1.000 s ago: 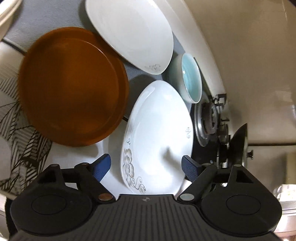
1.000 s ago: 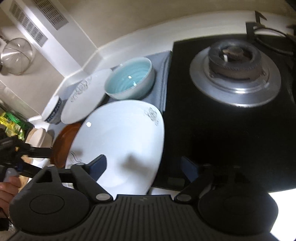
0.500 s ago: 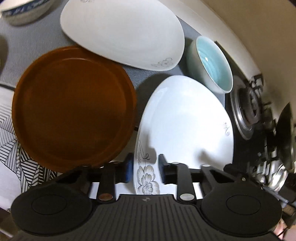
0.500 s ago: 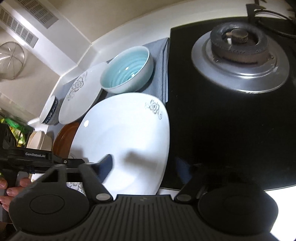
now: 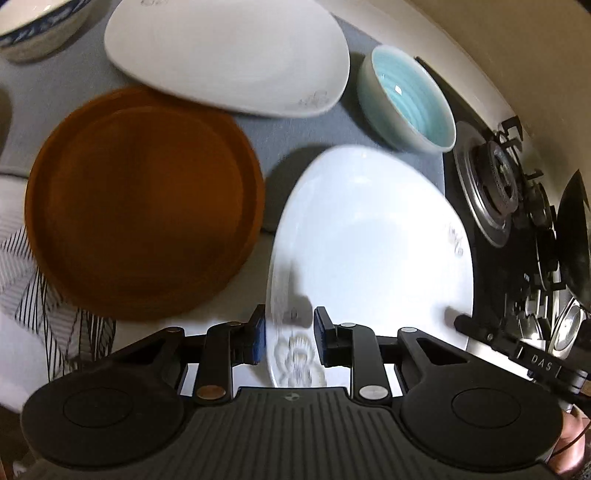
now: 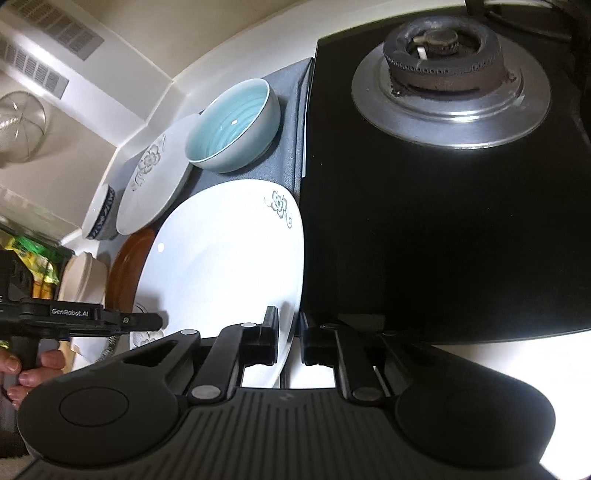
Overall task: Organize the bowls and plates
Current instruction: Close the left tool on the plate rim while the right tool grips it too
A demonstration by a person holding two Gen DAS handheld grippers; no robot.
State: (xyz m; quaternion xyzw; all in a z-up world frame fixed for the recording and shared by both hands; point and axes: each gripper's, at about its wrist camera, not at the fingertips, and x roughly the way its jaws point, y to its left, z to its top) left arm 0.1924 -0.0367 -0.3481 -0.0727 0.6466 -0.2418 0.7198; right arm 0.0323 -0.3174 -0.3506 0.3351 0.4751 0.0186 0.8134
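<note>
both sets of fingers are pinched on the near white plate (image 5: 369, 236), one at each end: your left gripper (image 5: 289, 334) has its blue pads (image 5: 258, 336) clamped on the flowered rim, and your right gripper (image 6: 288, 338) has just been closing and now bites the rim on the stove-side edge. that plate lies partly on the grey mat (image 5: 314, 127), just beside the brown plate (image 5: 144, 199), with the far white plate (image 5: 225, 51) and the teal bowl (image 5: 410, 105) beyond it (a blue-patterned bowl (image 5: 37, 27) sits further off). judged step: two-handed pickup, grip done, lift pending. next move calls for raising both ends level, then carrying it toward the far white plate, its likely stacking partner.
</note>
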